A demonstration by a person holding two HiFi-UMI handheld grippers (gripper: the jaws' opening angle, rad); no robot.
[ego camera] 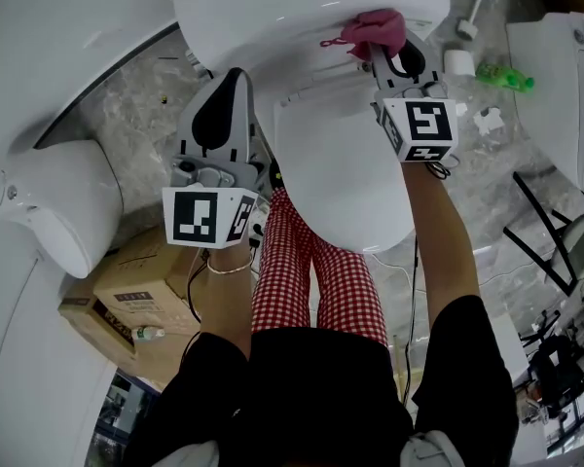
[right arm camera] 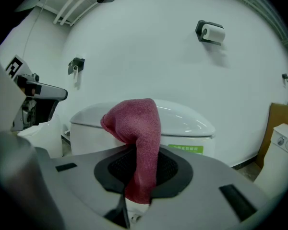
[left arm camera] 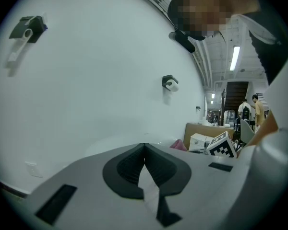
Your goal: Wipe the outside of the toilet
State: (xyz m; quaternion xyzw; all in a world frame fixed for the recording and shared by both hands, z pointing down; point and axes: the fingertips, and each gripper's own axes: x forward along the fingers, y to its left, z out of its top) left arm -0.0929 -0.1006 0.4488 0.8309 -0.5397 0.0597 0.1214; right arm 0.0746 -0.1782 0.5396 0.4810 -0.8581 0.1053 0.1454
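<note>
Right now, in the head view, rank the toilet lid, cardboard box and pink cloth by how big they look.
1. toilet lid, clearly largest
2. cardboard box, partly hidden and farther from the camera, so it may look smaller than it is
3. pink cloth, smallest

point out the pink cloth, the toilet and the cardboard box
pink cloth (right arm camera: 140, 128): right gripper view, fold above the jaws
toilet (ego camera: 341, 163): head view, closed lid
cardboard box (ego camera: 127, 280): head view, top face

white toilet (ego camera: 343, 178), lid closed; pink cloth (ego camera: 375, 29) bunched at its tank (ego camera: 273, 8).
</note>
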